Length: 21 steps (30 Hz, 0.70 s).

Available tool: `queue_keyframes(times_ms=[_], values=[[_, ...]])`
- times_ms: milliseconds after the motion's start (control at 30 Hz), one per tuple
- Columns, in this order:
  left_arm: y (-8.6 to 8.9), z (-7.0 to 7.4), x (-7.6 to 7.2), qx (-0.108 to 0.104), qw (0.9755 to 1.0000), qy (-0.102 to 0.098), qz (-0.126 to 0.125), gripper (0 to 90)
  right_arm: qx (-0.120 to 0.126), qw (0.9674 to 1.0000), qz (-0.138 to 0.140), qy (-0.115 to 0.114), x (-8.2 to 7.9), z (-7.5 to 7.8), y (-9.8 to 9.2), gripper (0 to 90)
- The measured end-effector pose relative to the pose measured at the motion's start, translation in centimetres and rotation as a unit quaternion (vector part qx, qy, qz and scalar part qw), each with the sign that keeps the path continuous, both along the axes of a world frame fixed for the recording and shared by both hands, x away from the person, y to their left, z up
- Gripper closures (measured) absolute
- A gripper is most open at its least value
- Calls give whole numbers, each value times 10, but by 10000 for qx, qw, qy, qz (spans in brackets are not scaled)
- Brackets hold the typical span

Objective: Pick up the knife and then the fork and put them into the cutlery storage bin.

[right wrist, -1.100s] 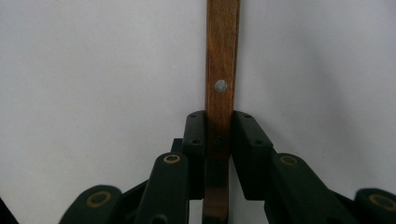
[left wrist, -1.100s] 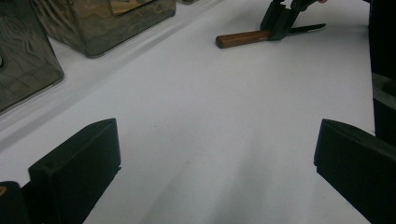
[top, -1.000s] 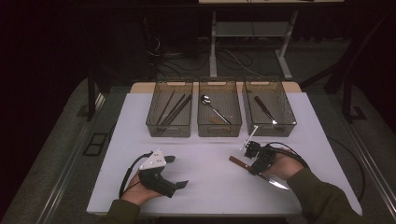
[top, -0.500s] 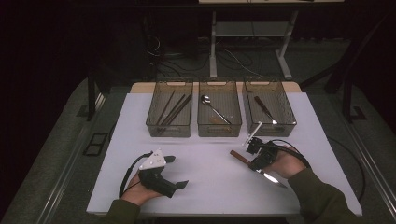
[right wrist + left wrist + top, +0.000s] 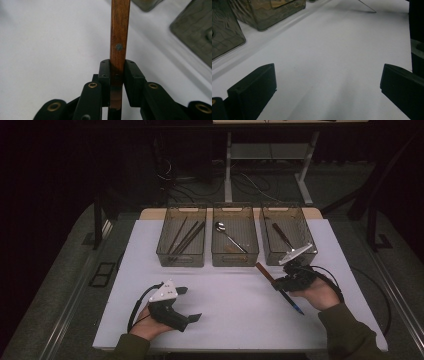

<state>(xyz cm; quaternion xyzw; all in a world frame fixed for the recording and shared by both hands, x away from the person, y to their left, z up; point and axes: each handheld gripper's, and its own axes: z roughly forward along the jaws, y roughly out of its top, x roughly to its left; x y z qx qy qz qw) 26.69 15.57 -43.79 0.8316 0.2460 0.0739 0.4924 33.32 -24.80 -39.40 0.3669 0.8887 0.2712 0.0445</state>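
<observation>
the step in hand looks like sorting cutlery into bins, with one knife mid-carry.

at the lower left of the high view, the left gripper [image 5: 187,304] rests on the white table [image 5: 230,320], its jaws spread wide with nothing between them; its own view shows bare table between the two black jaws.

across the upper middle stand three clear bins: the left bin [image 5: 181,257] holds chopsticks, the middle bin [image 5: 235,257] a spoon [image 5: 226,235], the right bin [image 5: 289,255] a dark-handled piece that looks like another knife.

at right of centre, the right gripper [image 5: 282,284] has its jaws closed tight on the knife [image 5: 272,279], just in front of the right bin. in the right gripper view the jaws pinch the wooden handle [image 5: 119,45] near where it meets the blade.

the knife has a slim, reddish-brown handle with a metal rivet; its blade points back toward the lower right, past the hand.

the next move, i judge, calls for lifting the knife over the right bin's near wall, lining it up lengthwise, then letting go.
</observation>
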Motion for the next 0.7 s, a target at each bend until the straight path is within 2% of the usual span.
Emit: queue_keyframes(times_ms=[167, 367, 567, 700], values=[[0, 0, 0, 12, 10000, -9, -16, 0, 312, 9991, -92, -280, -2, 5, -8, 767], [0, 0, 0, 17, 10000, -15, -40, 0, 651, 9960, -230, -574, -4, 9, -19, 767], [0, 1, 0, 9, 10000, -19, -42, 0, 1012, 9908, -428, -788, -4, 11, -30, 767], [0, 1, 0, 18, 10000, -18, -45, 0, 1218, 9860, -560, -996, -4, 13, -36, 767]])
